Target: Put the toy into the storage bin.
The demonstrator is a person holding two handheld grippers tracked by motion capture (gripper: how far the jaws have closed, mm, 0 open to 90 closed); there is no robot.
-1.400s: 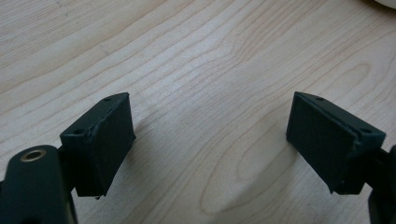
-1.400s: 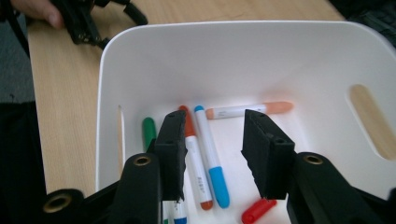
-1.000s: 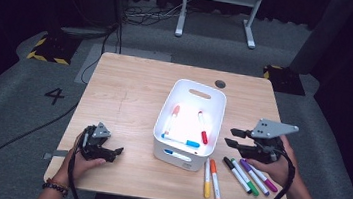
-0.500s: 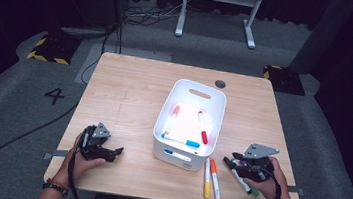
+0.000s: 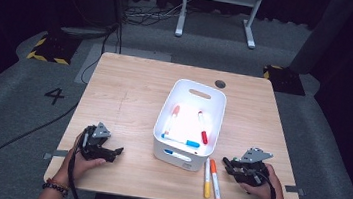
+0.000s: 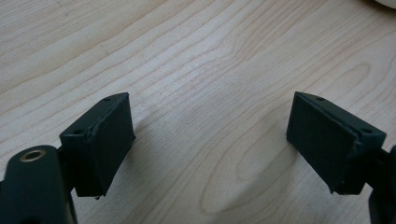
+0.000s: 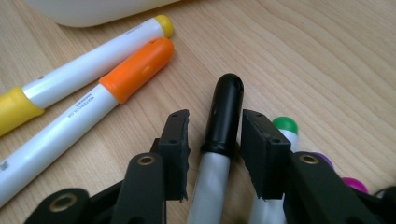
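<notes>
Our right tongs [image 7: 212,154] have just been closing around the black-capped marker [image 7: 223,121], which lies on the wooden surface [image 5: 130,89] between the jaws; whether the pads press it yet we cannot tell. At its 3 o'clock sits a green-capped marker [image 7: 286,125], at 10 o'clock the orange marker [image 7: 133,70] and yellow marker [image 7: 93,58], with the white bin [image 5: 215,96] beyond at 11 o'clock. Our left tongs [image 6: 210,140] rest spread wide and empty over bare wood.
</notes>
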